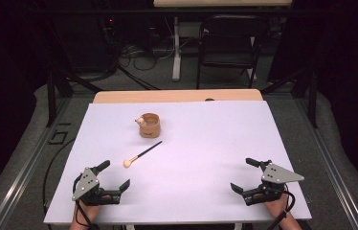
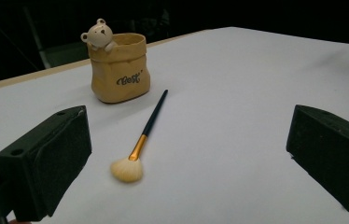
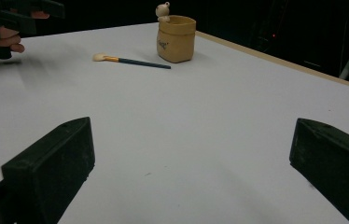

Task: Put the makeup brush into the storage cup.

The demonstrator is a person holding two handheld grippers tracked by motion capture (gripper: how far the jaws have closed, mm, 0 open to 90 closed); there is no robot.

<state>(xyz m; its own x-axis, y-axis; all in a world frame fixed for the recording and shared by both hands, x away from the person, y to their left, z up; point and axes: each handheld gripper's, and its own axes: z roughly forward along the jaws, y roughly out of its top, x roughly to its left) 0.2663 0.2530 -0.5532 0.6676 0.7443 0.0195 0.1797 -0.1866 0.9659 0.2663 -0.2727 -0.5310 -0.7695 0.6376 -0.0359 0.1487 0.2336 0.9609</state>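
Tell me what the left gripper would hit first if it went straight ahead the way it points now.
Most likely the makeup brush: its pale bristle head lies on the white table between the open jaws of the left gripper, nearest to them. The bear-trimmed holder stands farther along, a little left of that line. Depth is hard to judge.

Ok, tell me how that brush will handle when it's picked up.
The brush looks thin and light, so it should lift easily. Its handle seems round and lies flat on the table, so a nudge may roll it. The bristles look soft and would likely squash; gripping the handle seems safer.
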